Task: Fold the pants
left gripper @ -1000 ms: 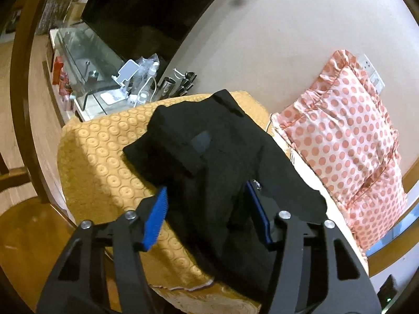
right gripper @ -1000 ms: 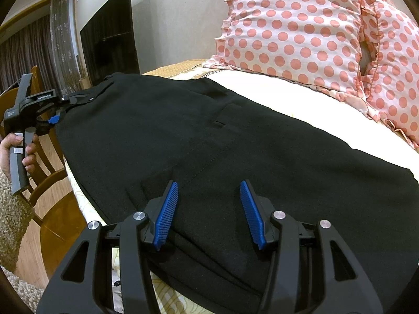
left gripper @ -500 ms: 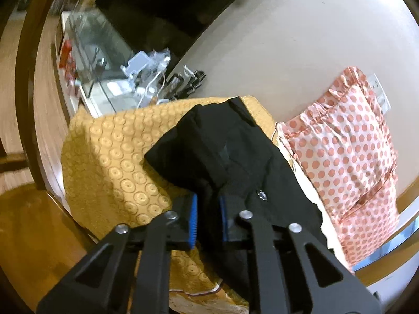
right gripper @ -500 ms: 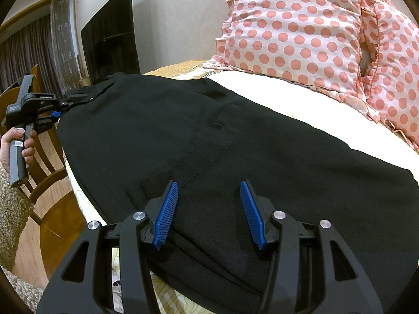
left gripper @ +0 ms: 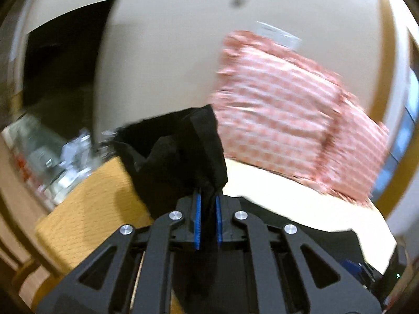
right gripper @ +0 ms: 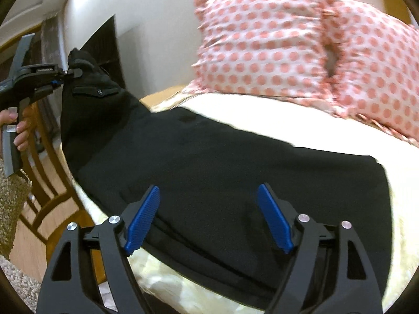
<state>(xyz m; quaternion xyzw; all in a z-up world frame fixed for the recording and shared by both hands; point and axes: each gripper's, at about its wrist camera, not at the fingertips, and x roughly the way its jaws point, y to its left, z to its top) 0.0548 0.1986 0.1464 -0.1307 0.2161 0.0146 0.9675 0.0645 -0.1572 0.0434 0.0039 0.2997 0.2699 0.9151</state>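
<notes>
Black pants (right gripper: 222, 162) lie across the cream bed cover (right gripper: 403, 209). My left gripper (left gripper: 208, 209) is shut on the waist end of the pants (left gripper: 178, 157) and holds it lifted off the bed; it also shows in the right wrist view (right gripper: 59, 78) at far left, with the raised waist and a buttoned pocket beside it. My right gripper (right gripper: 209, 217) is open, its blue pads (right gripper: 142, 219) hovering just above the near edge of the pants, holding nothing.
Two pink polka-dot pillows (right gripper: 275, 44) lean on the wall behind the bed. An orange patterned cover (left gripper: 86, 204) lies at the bed's left end. A dark TV (left gripper: 60, 68) and a glass cabinet (left gripper: 47, 157) stand beyond. A wooden chair (right gripper: 44, 183) is left of the bed.
My left gripper closed on the pants' waist and lifted it up off the bed toward the pillows. My right gripper stayed open and shifted slightly.
</notes>
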